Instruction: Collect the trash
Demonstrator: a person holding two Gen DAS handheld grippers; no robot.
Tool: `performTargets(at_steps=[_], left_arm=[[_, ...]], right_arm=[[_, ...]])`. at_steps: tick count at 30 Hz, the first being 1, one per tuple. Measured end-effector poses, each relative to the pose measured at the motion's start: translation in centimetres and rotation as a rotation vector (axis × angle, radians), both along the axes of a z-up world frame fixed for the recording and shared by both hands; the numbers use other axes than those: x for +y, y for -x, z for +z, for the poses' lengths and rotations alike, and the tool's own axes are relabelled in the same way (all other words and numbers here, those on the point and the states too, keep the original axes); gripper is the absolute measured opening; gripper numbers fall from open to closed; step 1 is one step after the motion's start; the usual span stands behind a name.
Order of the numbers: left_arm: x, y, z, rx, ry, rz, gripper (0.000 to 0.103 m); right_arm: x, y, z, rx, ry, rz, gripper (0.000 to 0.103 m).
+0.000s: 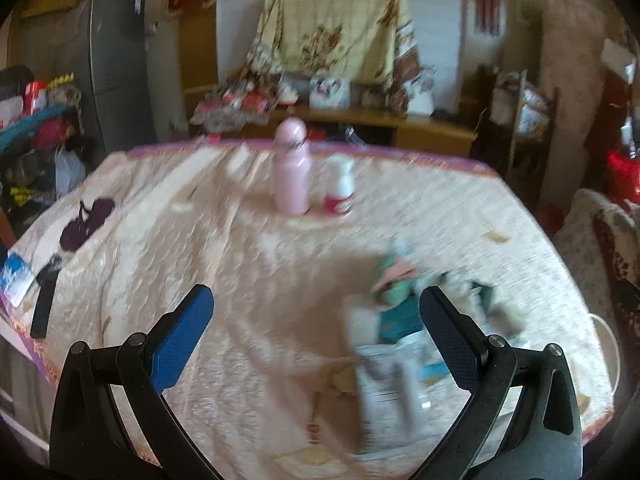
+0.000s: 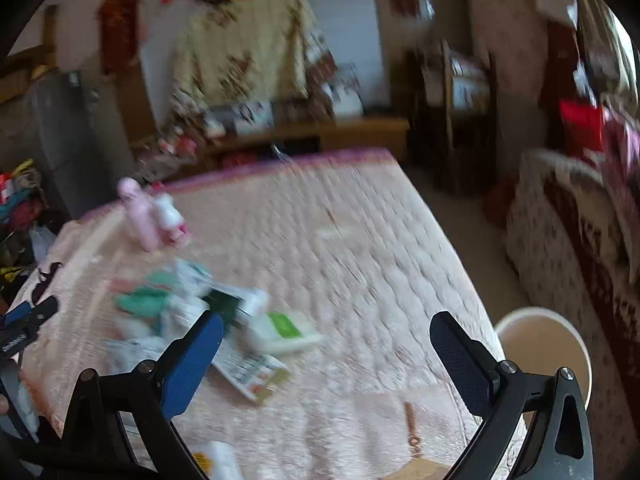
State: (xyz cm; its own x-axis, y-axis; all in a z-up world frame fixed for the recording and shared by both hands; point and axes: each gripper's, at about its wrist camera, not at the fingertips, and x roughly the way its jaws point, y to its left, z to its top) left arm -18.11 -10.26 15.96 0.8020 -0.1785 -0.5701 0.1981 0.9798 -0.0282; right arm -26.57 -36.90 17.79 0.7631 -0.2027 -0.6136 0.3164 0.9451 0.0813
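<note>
Both tools spread, empty: left tool, right tool. Pinch single wrappers off trash pile; bin sits right of it, off the bench.

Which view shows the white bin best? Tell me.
The right wrist view: the white bin stands on the floor beside the table, its open top visible. The left wrist view catches only a sliver of its rim at the edge.

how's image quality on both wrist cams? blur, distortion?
Left wrist: motion blur smears the trash pile; the pink bottle is soft but readable; fisheye bends the table edge. Right wrist: heavier, diagonal blur; the bin is pale, bright window glare at far right.
</note>
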Motion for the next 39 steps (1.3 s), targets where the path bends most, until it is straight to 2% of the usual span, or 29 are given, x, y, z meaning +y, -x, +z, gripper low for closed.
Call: performTargets(at_steps=[4,9,16,25,39], left_arm=[[-1.3,2.5,2.0,-0.081,0.001,-0.021,0.102],[-1.6,3.8,3.7,-0.120,0.051,-0.047,0.102],[-1.6,4.9,4.3,-0.168,0.061,-0.038,0.102],[-0.9,4.9,4.7,-0.180,0.072,-0.027,0.102],[-0.8,4.8,4.6,-0.175,0.076,-0.029,0.102]], right_arm=[[3.3,1.1,3.0,-0.095,0.106,0.006,0.103],[4.7,2.6,4.8,-0.149,0.122,0.028,0.103],[6.4,3.4,5.5,-0.188,0.145,0.038,0.103],[6.6,4.0,6.2,-0.224,0.149,0.025,0.103],[5.9,3.6,5.9,-0.225,0.127,-0.003,0.103]])
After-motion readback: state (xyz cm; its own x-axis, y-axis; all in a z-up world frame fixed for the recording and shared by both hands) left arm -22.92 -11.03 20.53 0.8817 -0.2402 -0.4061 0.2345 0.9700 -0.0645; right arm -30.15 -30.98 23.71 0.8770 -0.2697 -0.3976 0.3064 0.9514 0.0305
